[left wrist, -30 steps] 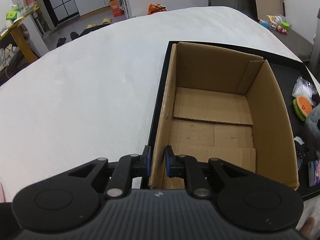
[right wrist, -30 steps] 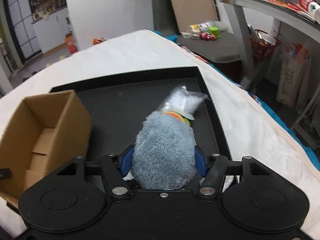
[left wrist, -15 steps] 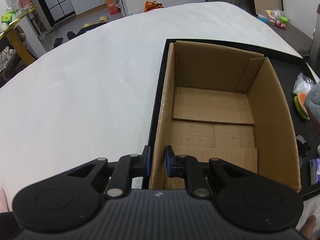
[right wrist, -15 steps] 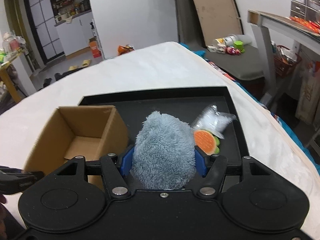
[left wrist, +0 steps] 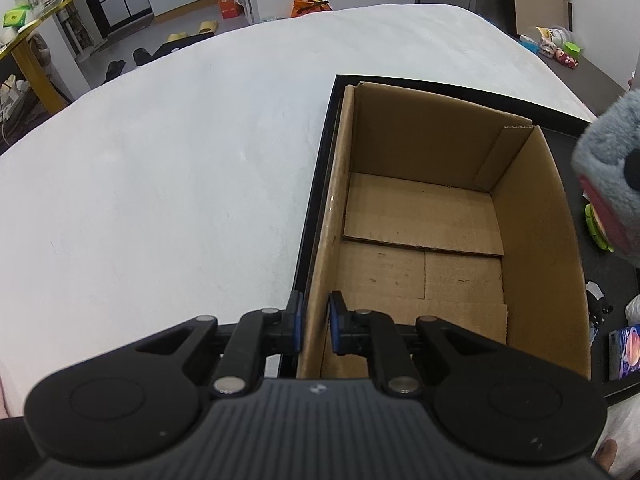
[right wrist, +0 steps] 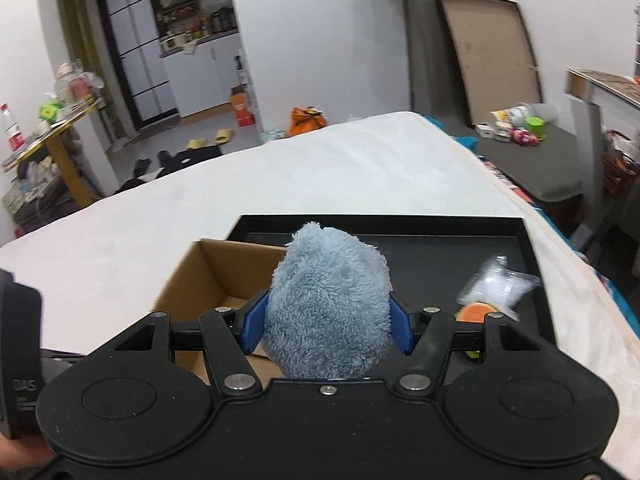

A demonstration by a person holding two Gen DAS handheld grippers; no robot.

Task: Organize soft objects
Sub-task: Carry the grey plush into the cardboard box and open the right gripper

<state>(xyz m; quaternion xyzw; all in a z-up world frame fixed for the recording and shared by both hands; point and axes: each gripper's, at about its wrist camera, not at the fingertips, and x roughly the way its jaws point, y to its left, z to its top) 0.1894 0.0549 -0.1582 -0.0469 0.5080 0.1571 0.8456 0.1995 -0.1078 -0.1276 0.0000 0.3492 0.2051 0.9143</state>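
Observation:
An open cardboard box (left wrist: pixel 424 240) stands at the left end of a black tray (right wrist: pixel 440 248) on a white bed. My left gripper (left wrist: pixel 315 322) is shut on the box's near left wall. My right gripper (right wrist: pixel 327 320) is shut on a grey-blue plush toy (right wrist: pixel 330 304) and holds it in the air over the box's right side (right wrist: pixel 208 276). The plush also shows at the right edge of the left wrist view (left wrist: pixel 612 168). The box is empty inside.
On the tray right of the box lie a watermelon-slice toy (right wrist: pixel 474 314), a clear plastic bag (right wrist: pixel 500 284) and a small printed packet (left wrist: pixel 624 352). The white bed cover (left wrist: pixel 160 180) spreads left and beyond. A grey bench with clutter (right wrist: pixel 532 148) stands at the right.
My right gripper has lifted the plush off the tray and carried it left toward the box. My left gripper has kept its hold on the box wall.

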